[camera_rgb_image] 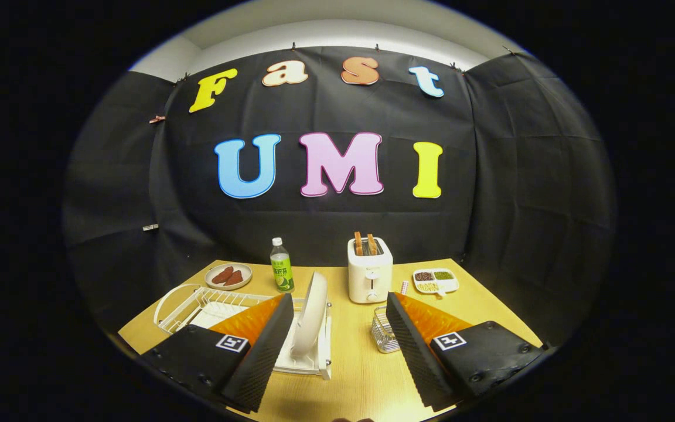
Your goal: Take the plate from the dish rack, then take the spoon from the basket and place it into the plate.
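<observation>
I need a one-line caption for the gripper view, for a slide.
Open gripper approaches the white plate standing upright in the dish rack; wire basket and toaster beyond.

The counter [355,363] was yellow wood. On it sat a white dish rack [220,308] w/ a plate [311,313] standing in it, a wire basket [383,334], a toaster [370,272], a green bottle [281,268], a small dish [228,275] & a snack tray [436,281].

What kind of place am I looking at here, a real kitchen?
Probably a staged kitchen corner in a booth: a wooden table holds a toaster, a dish rack with an upright plate, while the open gripper hovers in front.
</observation>
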A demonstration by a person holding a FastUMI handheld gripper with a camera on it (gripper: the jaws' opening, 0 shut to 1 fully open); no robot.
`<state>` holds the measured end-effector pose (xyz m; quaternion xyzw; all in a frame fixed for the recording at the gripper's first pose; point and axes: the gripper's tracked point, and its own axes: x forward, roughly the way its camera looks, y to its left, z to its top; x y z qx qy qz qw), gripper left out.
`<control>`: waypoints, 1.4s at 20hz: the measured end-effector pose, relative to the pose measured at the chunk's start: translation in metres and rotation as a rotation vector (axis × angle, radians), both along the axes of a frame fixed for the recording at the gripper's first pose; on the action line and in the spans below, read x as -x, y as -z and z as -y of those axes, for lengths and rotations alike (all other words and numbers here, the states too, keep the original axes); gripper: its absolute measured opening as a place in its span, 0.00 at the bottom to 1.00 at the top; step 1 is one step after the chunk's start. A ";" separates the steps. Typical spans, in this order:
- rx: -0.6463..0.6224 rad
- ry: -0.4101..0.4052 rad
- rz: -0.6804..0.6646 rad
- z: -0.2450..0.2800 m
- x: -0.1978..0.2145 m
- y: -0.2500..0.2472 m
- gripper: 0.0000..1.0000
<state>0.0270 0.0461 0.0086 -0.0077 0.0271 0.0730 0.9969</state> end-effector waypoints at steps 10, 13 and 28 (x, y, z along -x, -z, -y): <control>-0.054 -0.033 -0.109 -0.030 -0.084 -0.013 0.98; -0.062 -0.012 -0.213 -0.032 -0.109 0.010 0.98; -0.115 0.076 -0.655 -0.042 -0.152 0.111 0.56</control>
